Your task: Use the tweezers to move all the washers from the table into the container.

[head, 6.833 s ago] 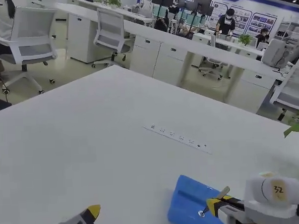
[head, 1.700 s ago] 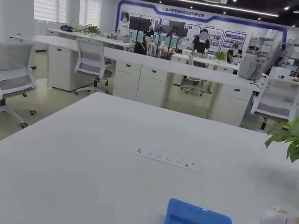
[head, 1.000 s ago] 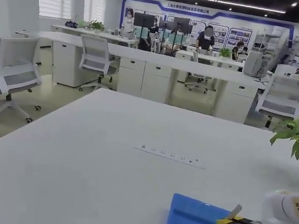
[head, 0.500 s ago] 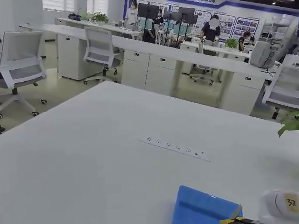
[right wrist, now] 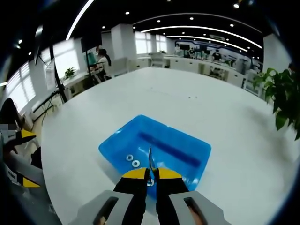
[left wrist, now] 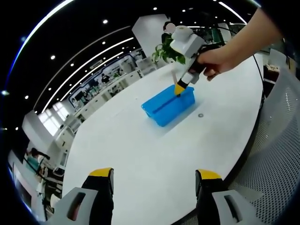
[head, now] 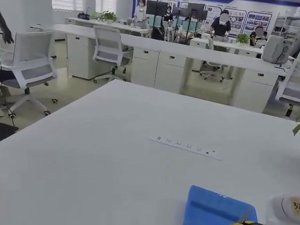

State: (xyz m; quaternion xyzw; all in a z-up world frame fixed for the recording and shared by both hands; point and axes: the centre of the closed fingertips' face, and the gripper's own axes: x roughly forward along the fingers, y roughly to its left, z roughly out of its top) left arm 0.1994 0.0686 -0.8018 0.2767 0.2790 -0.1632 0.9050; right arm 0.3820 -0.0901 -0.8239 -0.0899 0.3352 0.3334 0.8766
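container: blue plastic tray [right wrist: 178, 154], rectangular and shallow, with a raised ridge along its floor; it sits on the white table [head: 92, 160].
washers in container: two small silver rings [right wrist: 129, 158] lie side by side on the container's floor, near one corner.
loose washer: one small ring [left wrist: 200, 115] lies on the table just beside the container, outside its wall.
tweezers: a thin metal pair [right wrist: 150, 164], tips pointing down over the container's floor.
right gripper: [right wrist: 150, 174] hangs over the container, jaws pressed almost together on the tweezers; whether the tips carry a washer i cannot tell.
left gripper: [left wrist: 154, 174] jaws spread wide with nothing between them, well apart from the container.
left gripper view: gives the loose washer and a hand [left wrist: 218, 61] holding the right gripper above the container.
right gripper view: gives the container's inside; its own jaws cover the near rim.
head view: the container is cut by the lower edge.
surroundings: socket strip [head: 189, 147] in the table beyond the container; potted plant [right wrist: 281, 93] off to one side; office chairs [head: 33, 63] and long desks [head: 197, 45] further off.
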